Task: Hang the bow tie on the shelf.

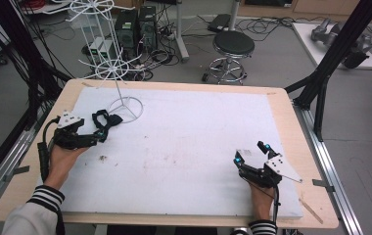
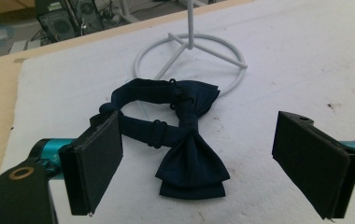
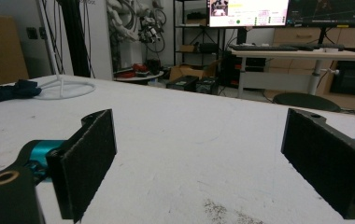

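Note:
A dark navy bow tie (image 2: 190, 161) with its neck strap looped behind it lies flat on the white board (image 1: 189, 142), just in front of the ring base of a white wire stand (image 2: 189, 46). My left gripper (image 2: 203, 163) is open, with the bow between its two pads (image 2: 96, 158) and the strap passing behind the left pad. From above, the left gripper (image 1: 101, 129) sits at the board's left by the bow tie (image 1: 106, 120) and the stand (image 1: 125, 107). My right gripper (image 1: 248, 152) rests open at the right front, nothing between its pads (image 3: 89, 158).
The white board covers most of a wooden table (image 1: 291, 127). The stand's tall stem and wire arms (image 1: 110, 66) rise over the back left corner. A black stool (image 1: 233, 46), computer boxes and cables stand on the floor beyond the table. Black frame posts (image 1: 338, 49) flank it.

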### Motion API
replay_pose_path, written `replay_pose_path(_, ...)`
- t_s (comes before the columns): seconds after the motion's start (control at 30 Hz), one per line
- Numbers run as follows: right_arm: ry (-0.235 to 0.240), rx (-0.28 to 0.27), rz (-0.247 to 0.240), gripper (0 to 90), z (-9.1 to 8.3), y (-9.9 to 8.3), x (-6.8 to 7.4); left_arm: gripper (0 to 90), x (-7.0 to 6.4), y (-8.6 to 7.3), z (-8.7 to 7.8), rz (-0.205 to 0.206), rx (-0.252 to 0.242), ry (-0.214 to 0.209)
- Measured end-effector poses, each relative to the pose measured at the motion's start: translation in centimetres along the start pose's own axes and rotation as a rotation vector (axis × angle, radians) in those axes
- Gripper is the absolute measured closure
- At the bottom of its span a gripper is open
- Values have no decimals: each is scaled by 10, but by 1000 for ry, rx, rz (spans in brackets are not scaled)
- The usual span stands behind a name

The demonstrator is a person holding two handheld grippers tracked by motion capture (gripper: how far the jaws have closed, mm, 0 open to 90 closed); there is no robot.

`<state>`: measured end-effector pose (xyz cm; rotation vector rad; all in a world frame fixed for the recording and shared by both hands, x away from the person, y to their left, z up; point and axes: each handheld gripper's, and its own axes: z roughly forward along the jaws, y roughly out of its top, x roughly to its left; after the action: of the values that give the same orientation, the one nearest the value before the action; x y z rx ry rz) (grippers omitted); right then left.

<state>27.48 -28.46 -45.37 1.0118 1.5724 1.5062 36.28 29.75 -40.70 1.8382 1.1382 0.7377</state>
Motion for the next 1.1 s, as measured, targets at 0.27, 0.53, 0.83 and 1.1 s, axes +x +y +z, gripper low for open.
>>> replay_pose_path(0.27,-3,0,-2,94,0,0,0,166,3,4,11,5,88,10)
replay_pose_path(0.53,-3,0,-2,94,0,0,0,176,3,6,24,-1,152,13)
replay_pose_path(0.83,-2,-1,1,94,0,0,0,220,8,1,37,3,252,7)
replay_pose_path(1.1,-3,-2,0,94,0,0,0,234,10,4,44,-12,295,-1)
